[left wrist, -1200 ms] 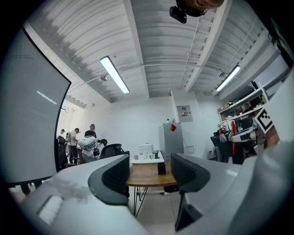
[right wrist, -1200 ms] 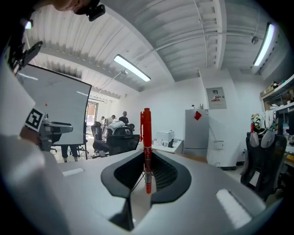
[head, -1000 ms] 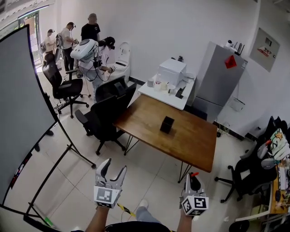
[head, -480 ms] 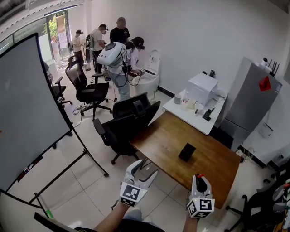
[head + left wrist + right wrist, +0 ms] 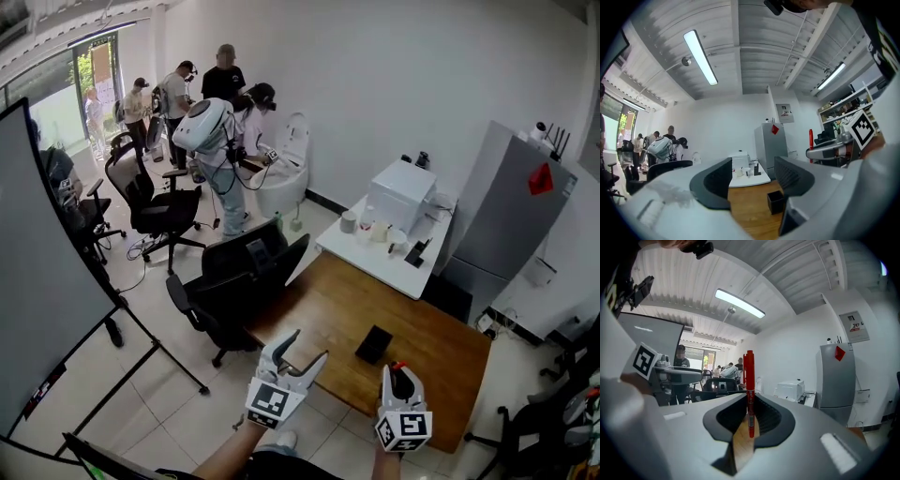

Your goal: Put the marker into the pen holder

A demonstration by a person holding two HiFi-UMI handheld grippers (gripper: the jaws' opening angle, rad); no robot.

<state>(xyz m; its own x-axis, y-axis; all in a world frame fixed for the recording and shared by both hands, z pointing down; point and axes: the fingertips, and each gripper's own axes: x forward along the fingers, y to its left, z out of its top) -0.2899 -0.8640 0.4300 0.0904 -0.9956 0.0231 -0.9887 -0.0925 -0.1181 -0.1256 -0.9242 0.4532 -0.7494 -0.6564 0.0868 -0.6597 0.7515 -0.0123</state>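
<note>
1 marker (image 5: 749,373) upright in right claw (image 5: 749,403) | left claw (image 5: 753,178) closing, empty

Bare wooden table (image 5: 441,349) surrounds the pen holder (image 5: 374,344); black chairs (image 5: 234,281) crowd its left edge.

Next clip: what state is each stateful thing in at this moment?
Red marker: upright, clamped in the right gripper.
Right gripper: shut on the marker.
Left gripper: jaws closing, nothing between them.
Black square pen holder: upright on the brown wooden table, marker not yet in it.
</note>
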